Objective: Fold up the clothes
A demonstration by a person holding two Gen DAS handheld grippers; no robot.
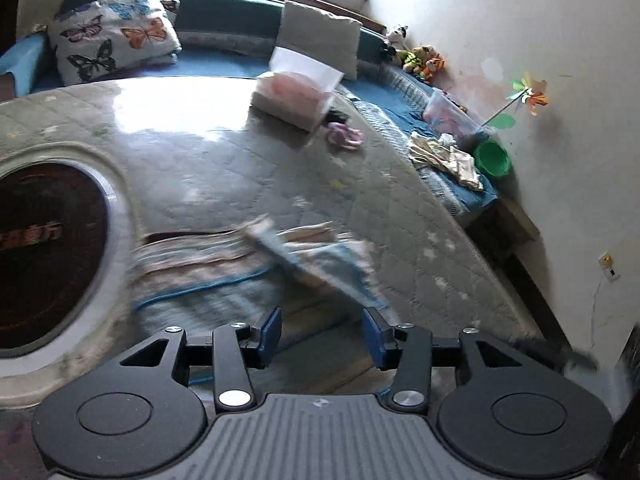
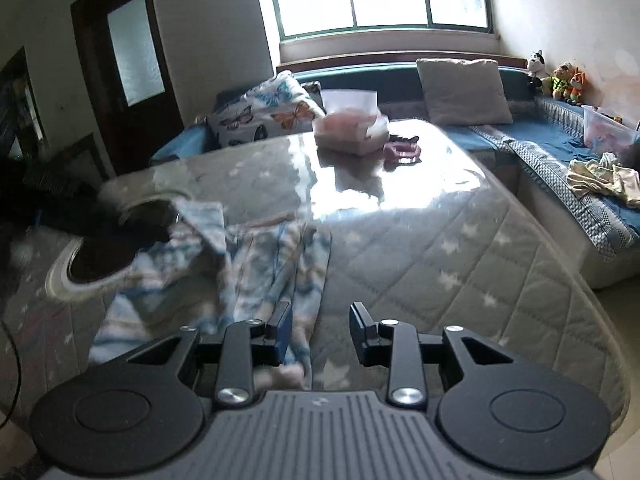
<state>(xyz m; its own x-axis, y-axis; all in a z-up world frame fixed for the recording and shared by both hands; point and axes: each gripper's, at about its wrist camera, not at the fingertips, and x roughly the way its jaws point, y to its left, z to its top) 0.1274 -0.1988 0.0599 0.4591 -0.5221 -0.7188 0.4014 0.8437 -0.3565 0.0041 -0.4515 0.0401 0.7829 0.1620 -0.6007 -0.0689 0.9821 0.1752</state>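
A blue, white and beige striped garment (image 1: 224, 276) lies rumpled on the grey quilted table (image 1: 400, 216), just ahead of my left gripper (image 1: 322, 336). That gripper is open with nothing between its blue pads. One flap of the garment (image 1: 276, 248) stands up from the rest, blurred. In the right wrist view the same garment (image 2: 264, 276) spreads to the front left of my right gripper (image 2: 320, 334), which is open and empty above its edge. A dark blurred shape (image 2: 140, 226) sits by the raised flap (image 2: 200, 220); I cannot tell what it is.
A dark oval inset (image 1: 40, 256) is set in the table at the left. A clear box with pink contents (image 1: 296, 98) and a pink item (image 1: 346, 138) sit at the far end. The blue bench (image 2: 560, 152) holds loose clothes (image 2: 604, 178), pillows, a green bowl (image 1: 493, 158).
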